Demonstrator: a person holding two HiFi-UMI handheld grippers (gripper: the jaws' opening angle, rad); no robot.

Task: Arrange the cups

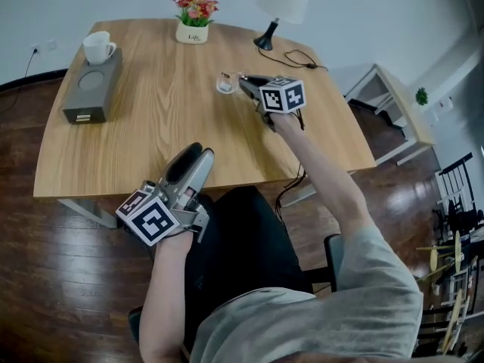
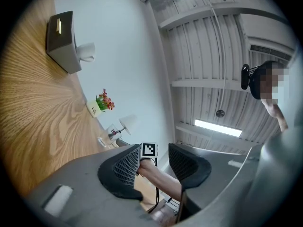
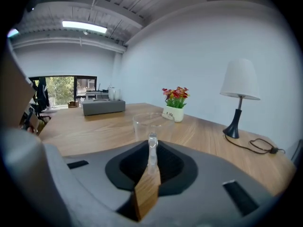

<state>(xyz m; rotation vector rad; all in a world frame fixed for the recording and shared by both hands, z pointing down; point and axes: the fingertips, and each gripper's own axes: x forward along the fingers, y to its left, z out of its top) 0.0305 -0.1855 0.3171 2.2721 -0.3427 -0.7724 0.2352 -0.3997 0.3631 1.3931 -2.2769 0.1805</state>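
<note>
Right claw (image 3: 151,148): clamped on glass cup (image 3: 152,122) (task barely begun). Left claw (image 1: 198,155): apart, empty. White mug (image 1: 98,48): untouched.

Right gripper (image 1: 243,82) clamped, arm extended, left gripper (image 1: 198,153) gaping
</note>
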